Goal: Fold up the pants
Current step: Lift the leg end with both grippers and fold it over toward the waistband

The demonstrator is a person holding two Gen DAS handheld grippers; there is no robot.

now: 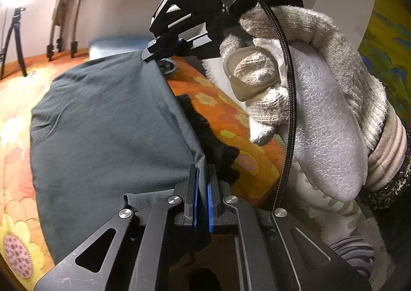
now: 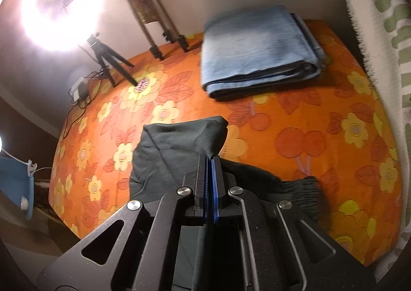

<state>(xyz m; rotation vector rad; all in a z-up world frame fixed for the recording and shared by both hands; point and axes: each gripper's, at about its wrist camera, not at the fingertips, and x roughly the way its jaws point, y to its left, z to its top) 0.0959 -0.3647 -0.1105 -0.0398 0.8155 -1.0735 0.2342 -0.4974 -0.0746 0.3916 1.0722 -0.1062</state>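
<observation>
Left wrist view: the left gripper (image 1: 202,178) is clamped on an edge of the dark pants (image 1: 108,116), which spread out to the left over the orange floral cloth (image 1: 231,108). Across that same edge, the right gripper (image 1: 151,53), held by a gloved hand (image 1: 303,80), pinches the fabric too. Right wrist view: its 2 blue-padded fingers (image 2: 215,175) are pressed together on a fold of the pants, the ribbed waistband (image 2: 305,188) trailing right. Folded blue cloth (image 2: 259,52) lies well apart, beyond; a tripod (image 2: 108,60) stands near the lamp (image 2: 61,6).
</observation>
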